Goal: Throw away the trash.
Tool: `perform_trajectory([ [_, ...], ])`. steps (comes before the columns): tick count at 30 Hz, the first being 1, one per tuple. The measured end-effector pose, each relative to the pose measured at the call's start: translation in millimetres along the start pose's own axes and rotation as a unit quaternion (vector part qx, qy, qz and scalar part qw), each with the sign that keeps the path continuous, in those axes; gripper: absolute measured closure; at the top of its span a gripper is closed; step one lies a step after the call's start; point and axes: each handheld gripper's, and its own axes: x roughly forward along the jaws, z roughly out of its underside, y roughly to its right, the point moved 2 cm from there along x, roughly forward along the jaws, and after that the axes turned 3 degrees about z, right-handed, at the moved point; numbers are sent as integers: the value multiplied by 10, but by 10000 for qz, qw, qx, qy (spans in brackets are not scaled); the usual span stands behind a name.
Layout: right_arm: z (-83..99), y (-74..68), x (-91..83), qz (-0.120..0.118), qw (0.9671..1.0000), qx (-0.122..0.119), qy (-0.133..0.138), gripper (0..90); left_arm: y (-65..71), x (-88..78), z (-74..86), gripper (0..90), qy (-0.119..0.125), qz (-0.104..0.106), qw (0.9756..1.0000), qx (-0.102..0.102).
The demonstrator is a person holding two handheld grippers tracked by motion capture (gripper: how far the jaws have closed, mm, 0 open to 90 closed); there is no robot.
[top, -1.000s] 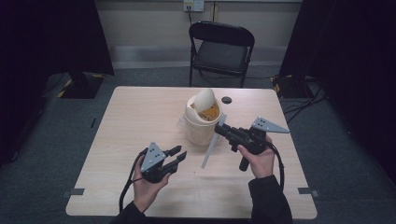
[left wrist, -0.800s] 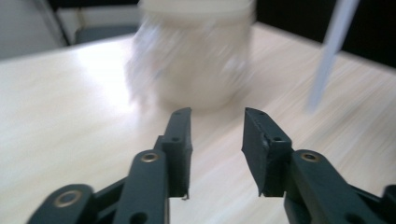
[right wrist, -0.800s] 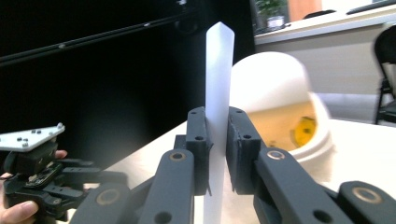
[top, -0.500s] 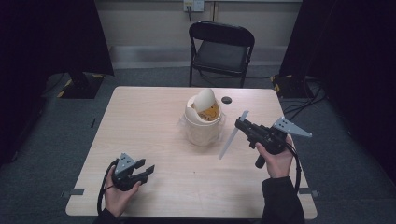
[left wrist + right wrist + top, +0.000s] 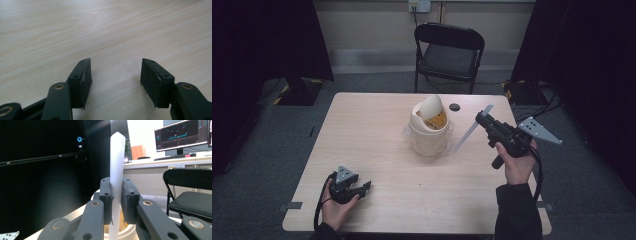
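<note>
Thing: thin white strip (image 5: 470,131), right of bin (image 5: 429,134), up off table (image 5: 362,130) | Feel: likely light, bendy, slippery; best pinched mid-length | Right gripper (image 5: 482,120): clenched on strip | Left gripper (image 5: 363,188): near-left, just been opening, nothing inside

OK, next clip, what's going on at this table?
A person works with a gripper in each hand. The right gripper is shut on a long, flat, translucent white plastic strip, holding it in the air just right of a cream round tub with a tilted lid and something yellow inside. The left gripper sits low near the front left of the light wooden table; its jaws have just been opening and nothing is between them.
</note>
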Motion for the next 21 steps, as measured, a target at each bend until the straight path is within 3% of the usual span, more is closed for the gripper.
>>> perform_trajectory([
  [6,-87,-19,52,27,9998,-13,193,816,53,22,-6,381,-42,-141,9998,129],
  [21,-309,-67,231,104,9978,-48,653,815,52,29,-8,341,-65,-205,9997,84],
])
